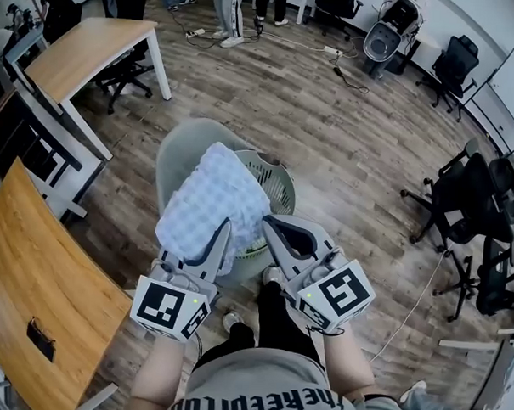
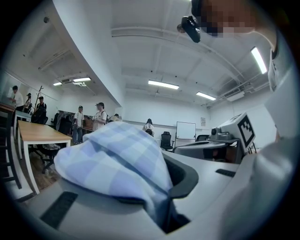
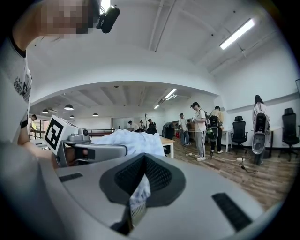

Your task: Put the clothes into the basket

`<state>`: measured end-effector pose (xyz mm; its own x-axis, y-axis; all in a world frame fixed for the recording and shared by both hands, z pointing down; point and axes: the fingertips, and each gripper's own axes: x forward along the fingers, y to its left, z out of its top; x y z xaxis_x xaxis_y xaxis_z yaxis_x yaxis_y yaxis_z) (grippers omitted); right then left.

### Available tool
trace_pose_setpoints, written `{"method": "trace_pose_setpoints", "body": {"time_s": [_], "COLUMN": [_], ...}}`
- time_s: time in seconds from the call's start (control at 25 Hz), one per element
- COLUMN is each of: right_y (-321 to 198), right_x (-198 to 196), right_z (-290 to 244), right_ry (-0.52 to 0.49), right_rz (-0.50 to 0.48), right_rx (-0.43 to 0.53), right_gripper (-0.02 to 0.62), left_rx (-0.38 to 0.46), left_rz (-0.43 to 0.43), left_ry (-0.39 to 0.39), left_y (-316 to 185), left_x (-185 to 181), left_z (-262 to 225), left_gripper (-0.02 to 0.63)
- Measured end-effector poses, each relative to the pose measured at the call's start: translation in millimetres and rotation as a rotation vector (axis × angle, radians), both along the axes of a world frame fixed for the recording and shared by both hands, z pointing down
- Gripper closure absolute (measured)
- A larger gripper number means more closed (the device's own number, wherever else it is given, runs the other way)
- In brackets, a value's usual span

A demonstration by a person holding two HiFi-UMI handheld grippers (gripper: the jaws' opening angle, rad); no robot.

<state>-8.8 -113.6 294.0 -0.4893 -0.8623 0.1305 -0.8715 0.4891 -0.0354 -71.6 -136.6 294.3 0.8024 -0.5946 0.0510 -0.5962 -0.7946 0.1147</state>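
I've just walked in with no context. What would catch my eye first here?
A light blue checked cloth, bunched at the middle of the head view, is pinched along its near edge by the left gripper and the right gripper. Just beneath it a pale green basket stands on the wood floor.

Left gripper: I hold it roughly level, jaws clamped on a fold of checked cloth.
Right gripper: close beside the left, tipped slightly down, jaws pinching the cloth's edge.
Forearms: both bare, extended forward, roughly parallel.
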Motion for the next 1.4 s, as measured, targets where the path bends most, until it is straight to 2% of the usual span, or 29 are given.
{"method": "trace_pose_setpoints", "body": {"time_s": [0.68,1.4], "right_y": [-74,-124], "right_x": [34,42], "right_z": [18,50], "right_ry": [-0.006,-0.017], "right_rz": [-0.098,-0.218], "right_rx": [-0.062,-0.140], "right_gripper": [0.586,0.586], "left_rx": [-0.065,-0.154], "left_rz": [-0.080,-0.206], "left_ry": [-0.019,-0.041], "left_y": [-65,-102], "left_x": [38,42], "left_z": [22,62], "left_gripper": [0.528,0.528]}}
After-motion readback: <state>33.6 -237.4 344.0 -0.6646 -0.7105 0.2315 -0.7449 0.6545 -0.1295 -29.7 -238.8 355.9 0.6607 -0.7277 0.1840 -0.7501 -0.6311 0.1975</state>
